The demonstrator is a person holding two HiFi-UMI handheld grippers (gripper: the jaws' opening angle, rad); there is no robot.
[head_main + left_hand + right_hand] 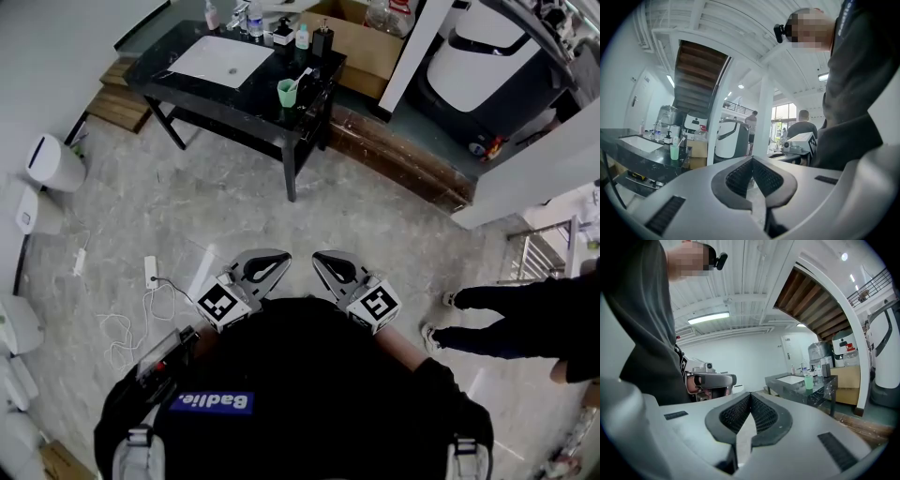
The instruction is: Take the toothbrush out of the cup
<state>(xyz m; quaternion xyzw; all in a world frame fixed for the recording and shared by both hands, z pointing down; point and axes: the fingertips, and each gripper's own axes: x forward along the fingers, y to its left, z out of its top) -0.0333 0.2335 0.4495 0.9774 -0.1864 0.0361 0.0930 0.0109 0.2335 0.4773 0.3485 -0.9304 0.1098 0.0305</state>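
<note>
On the black table [234,99] across the floor, the cup [287,93] holds the toothbrush [302,79], light, stiff and slim, likely best pinched at its jutting end; the left gripper [277,263] and right gripper [324,262], well apart from it, have jaws closed, empty

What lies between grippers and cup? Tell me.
In the head view, only bare floor, then the black table's edge, separate left gripper and right gripper from the green cup.

Grey marbled floor [375,225], black table [178,70]
</note>
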